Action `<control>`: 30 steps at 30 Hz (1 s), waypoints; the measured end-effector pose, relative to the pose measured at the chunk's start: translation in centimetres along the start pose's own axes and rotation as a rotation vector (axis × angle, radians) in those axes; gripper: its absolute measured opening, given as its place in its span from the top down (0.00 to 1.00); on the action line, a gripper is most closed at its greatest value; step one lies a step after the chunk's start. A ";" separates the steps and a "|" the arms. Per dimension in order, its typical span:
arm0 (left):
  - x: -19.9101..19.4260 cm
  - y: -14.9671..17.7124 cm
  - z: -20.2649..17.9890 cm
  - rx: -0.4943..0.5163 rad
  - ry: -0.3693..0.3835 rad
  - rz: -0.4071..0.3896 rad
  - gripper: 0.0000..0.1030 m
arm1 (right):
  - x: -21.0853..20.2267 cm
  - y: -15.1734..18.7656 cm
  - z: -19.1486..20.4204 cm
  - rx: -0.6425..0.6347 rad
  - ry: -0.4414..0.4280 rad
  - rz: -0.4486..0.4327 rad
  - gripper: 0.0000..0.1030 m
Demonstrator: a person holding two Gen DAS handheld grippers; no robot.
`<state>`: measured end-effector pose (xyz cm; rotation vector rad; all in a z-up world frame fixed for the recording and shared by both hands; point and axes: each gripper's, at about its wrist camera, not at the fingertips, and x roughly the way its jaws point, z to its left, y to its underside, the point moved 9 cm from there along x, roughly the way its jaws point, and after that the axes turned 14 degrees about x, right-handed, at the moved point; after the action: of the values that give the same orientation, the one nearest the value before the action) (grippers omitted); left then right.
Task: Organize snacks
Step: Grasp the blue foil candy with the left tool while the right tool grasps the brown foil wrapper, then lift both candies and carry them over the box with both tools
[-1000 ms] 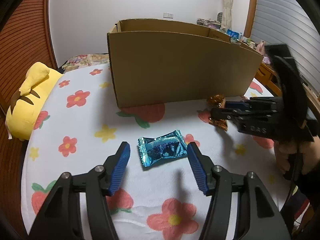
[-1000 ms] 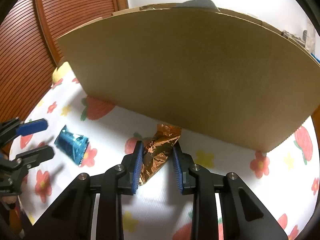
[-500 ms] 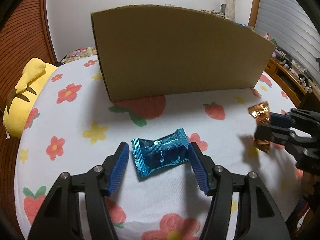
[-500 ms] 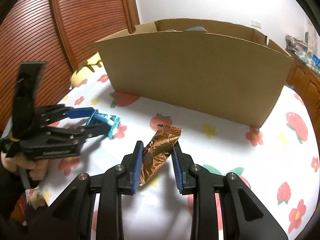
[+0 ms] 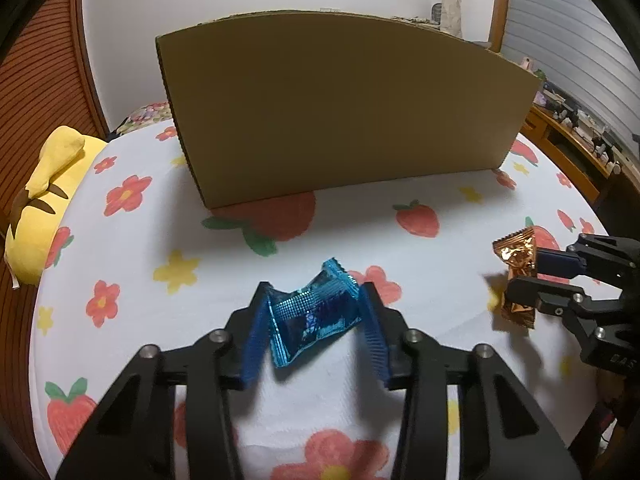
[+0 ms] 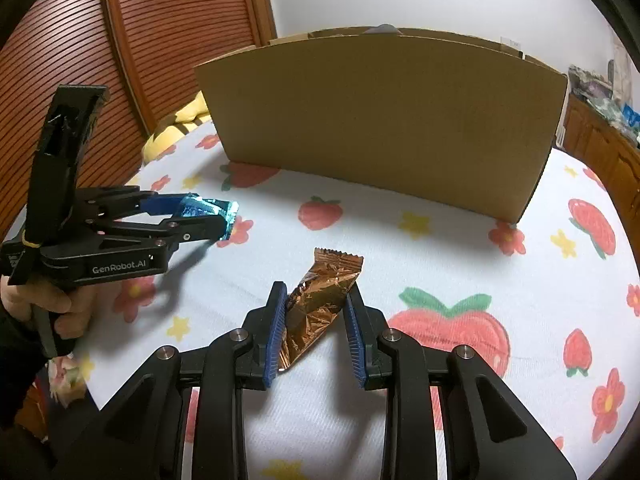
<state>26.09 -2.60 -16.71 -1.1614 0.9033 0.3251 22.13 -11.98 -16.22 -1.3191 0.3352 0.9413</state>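
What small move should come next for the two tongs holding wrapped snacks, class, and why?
Probably lift both toward the top of the cardboard box to drop the snacks in. The left tongs have just closed on the blue snack, the right tongs grip the copper snack, and the box wall stands tall just ahead.

snack [image 5: 314,316] – shiny blue | snack [image 6: 320,304] – copper foil | box [image 5: 340,112] – plain brown | sheet [image 5: 400,248] – white, floral

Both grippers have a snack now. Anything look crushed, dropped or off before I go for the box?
Only the blue snack packet: the left gripper has just closed on it and it is buckled between the pads. The copper packet in the right gripper sits diagonally. Cardboard box stands upright.
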 end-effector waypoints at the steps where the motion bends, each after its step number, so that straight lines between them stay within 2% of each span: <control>1: -0.1 0.0 -0.1 -0.001 0.002 -0.003 0.66 | 0.1 0.0 0.0 -0.001 0.001 0.000 0.74; 8: -1.1 0.0 -0.2 -0.007 -0.010 -0.012 0.71 | 0.0 0.2 -0.1 -0.002 0.001 -0.008 0.74; 15: -3.0 -0.7 -0.5 0.000 -0.028 -0.060 0.79 | -0.1 0.3 -0.1 -0.010 -0.002 -0.015 0.74; 30: -7.5 -3.5 -1.8 0.025 -0.038 -0.169 0.80 | -0.8 0.2 -0.4 0.003 -0.012 -0.035 0.74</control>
<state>22.91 -4.02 -9.02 -1.1966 0.7686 0.1972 21.65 -12.60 -15.91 -1.3124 0.3034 0.9180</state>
